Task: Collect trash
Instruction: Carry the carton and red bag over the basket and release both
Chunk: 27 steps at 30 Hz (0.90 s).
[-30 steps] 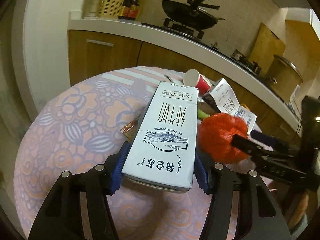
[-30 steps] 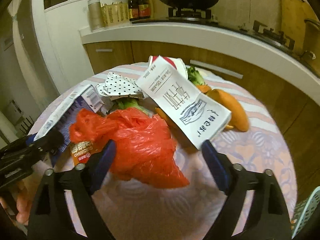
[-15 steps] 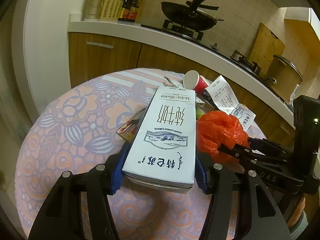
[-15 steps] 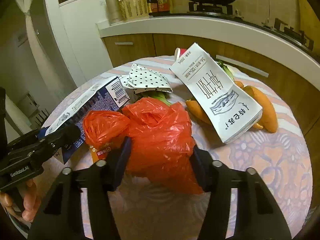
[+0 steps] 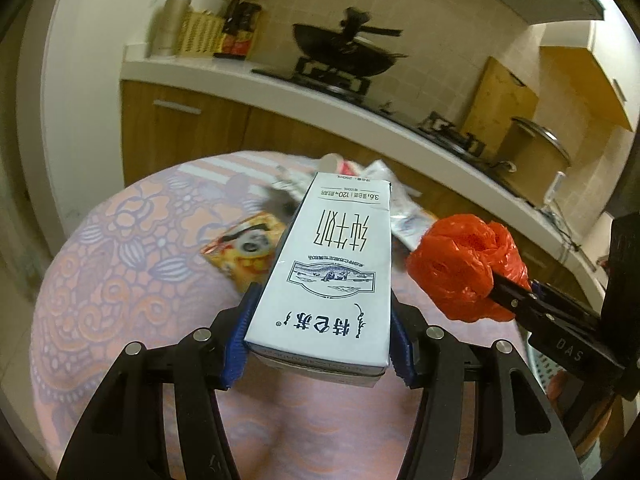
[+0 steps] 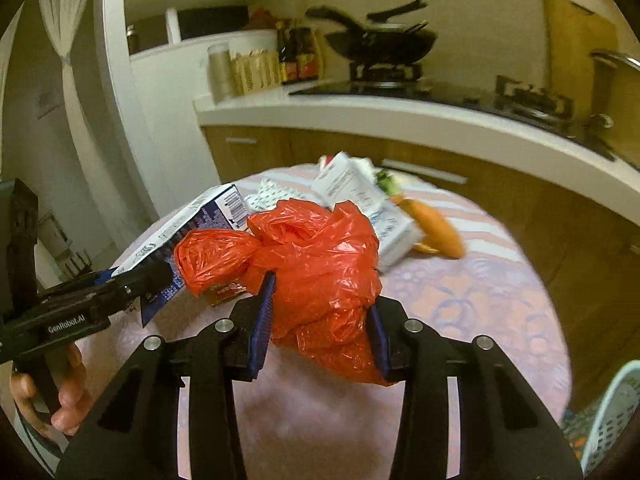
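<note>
A white milk carton (image 5: 336,256) with black print sits lengthwise between the blue pads of my left gripper (image 5: 318,336), which is shut on its sides and holds it above the round table (image 5: 120,260). A crumpled red plastic bag (image 6: 320,264) bulges between the pads of my right gripper (image 6: 318,328). Those jaws are closing and the pads press into the bag. From the left wrist view the bag (image 5: 460,264) hangs off the table at the tips of the right gripper (image 5: 516,292). The right wrist view shows the carton's blue side (image 6: 188,224) in the left gripper (image 6: 132,280).
On the floral cloth lie a yellow snack wrapper (image 5: 244,246), a second milk carton (image 6: 368,204), a carrot (image 6: 434,226), a dotted paper (image 6: 272,194) and a red cup (image 5: 340,164). A pale plastic basket (image 6: 612,412) stands low at the right. The kitchen counter (image 6: 400,120) runs behind.
My right gripper has shut on the red bag and lifted it off the table. My left gripper has risen with the milk carton, uncovering the yellow wrapper beneath.
</note>
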Tool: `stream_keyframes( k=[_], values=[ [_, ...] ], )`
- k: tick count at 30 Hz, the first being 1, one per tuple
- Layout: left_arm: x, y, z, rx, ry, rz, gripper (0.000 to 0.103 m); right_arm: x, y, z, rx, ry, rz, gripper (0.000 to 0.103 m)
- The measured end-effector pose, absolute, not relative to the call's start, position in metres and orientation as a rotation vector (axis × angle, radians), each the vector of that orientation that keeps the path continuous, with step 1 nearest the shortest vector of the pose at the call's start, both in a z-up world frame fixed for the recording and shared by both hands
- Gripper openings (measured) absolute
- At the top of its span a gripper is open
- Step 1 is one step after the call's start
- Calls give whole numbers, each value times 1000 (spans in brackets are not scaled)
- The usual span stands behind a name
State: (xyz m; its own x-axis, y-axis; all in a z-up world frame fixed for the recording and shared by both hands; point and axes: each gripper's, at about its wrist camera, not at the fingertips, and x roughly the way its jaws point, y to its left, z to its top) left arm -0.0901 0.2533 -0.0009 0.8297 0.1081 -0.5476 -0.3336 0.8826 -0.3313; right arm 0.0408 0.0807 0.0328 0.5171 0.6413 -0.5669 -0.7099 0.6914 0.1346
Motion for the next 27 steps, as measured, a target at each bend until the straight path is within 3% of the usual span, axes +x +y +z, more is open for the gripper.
stream_keyframes(
  k=[15, 27],
  values=[
    [-50, 119, 39, -280, 515, 22, 55, 33, -96, 67, 26, 538, 508, 38],
    [12, -5, 37, -184, 575, -198, 55, 36, -250, 47, 133, 537, 190, 38]
  ],
)
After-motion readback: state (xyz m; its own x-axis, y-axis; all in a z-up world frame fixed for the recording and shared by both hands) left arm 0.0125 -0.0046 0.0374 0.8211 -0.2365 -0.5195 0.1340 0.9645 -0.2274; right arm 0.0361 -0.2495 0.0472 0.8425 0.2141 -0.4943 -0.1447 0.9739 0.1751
